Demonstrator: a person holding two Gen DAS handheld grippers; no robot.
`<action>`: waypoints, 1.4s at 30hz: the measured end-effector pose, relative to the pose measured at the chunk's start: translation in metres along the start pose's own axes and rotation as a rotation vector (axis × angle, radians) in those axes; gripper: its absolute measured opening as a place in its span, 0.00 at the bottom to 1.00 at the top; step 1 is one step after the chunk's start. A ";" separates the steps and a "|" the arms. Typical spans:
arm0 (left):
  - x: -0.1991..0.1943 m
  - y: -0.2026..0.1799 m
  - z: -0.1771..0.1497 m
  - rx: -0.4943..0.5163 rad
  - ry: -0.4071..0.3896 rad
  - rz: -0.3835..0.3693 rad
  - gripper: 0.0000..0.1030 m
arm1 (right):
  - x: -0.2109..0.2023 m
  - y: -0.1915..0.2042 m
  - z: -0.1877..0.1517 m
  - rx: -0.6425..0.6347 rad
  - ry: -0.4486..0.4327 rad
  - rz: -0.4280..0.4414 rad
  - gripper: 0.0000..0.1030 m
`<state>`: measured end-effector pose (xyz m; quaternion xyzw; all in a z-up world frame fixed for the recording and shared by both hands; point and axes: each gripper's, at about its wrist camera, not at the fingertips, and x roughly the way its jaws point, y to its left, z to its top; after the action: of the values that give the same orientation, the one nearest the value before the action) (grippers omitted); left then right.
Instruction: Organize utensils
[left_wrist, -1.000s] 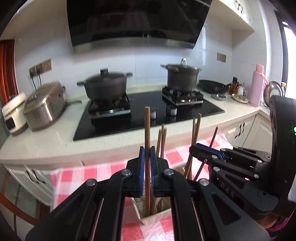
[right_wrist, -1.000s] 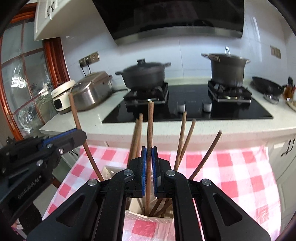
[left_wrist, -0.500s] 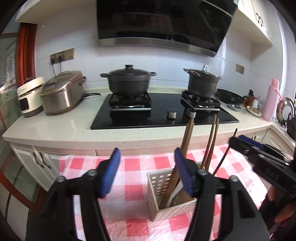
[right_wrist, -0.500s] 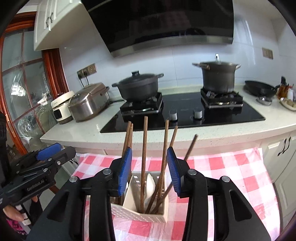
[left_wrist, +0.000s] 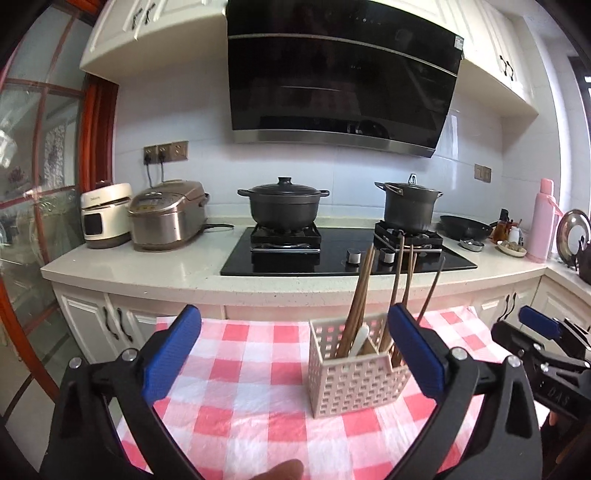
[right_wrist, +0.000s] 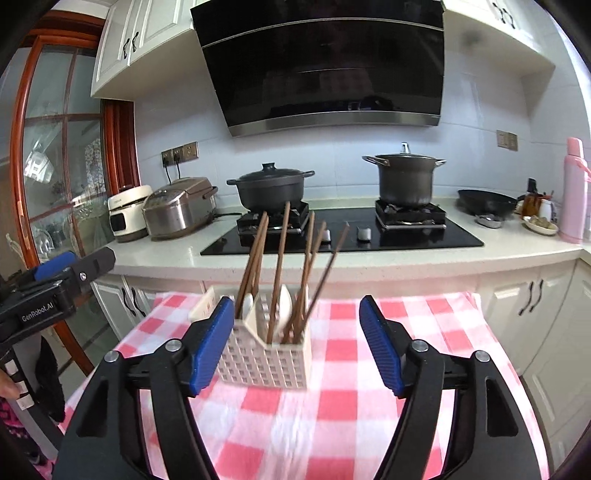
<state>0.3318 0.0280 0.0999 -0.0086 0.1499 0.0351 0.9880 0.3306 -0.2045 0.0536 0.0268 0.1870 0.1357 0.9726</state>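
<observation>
Holding both my left hand-held gripper (left_wrist: 293, 354) and right hand-held gripper (right_wrist: 297, 341) wide open and empty, I judge the chopsticks (right_wrist: 279, 266) in the basket (right_wrist: 264, 360) light, stiff, best pinched mid-shaft.

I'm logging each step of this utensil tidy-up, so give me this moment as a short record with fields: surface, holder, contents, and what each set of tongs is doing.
surface: red-and-white checked tablecloth
holder: pale perforated caddy, upright on the cloth
contents: brown chopsticks standing and leaning in the caddy; white spoons among them
left tongs: open, empty, caddy just behind the right pad
right tongs: open, empty, caddy behind the left pad
background: two dark pots on the black hob
</observation>
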 end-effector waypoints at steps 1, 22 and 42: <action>-0.006 -0.002 -0.007 0.005 -0.005 0.003 0.95 | -0.003 0.000 -0.004 -0.001 0.002 0.003 0.67; -0.063 -0.010 -0.103 -0.029 0.090 -0.031 0.95 | -0.048 0.008 -0.067 -0.054 0.049 0.001 0.82; -0.070 -0.017 -0.094 -0.008 0.074 -0.029 0.95 | -0.058 0.014 -0.058 -0.050 0.025 0.008 0.82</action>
<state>0.2383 0.0039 0.0313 -0.0162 0.1860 0.0210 0.9822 0.2539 -0.2068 0.0214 0.0017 0.1957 0.1447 0.9699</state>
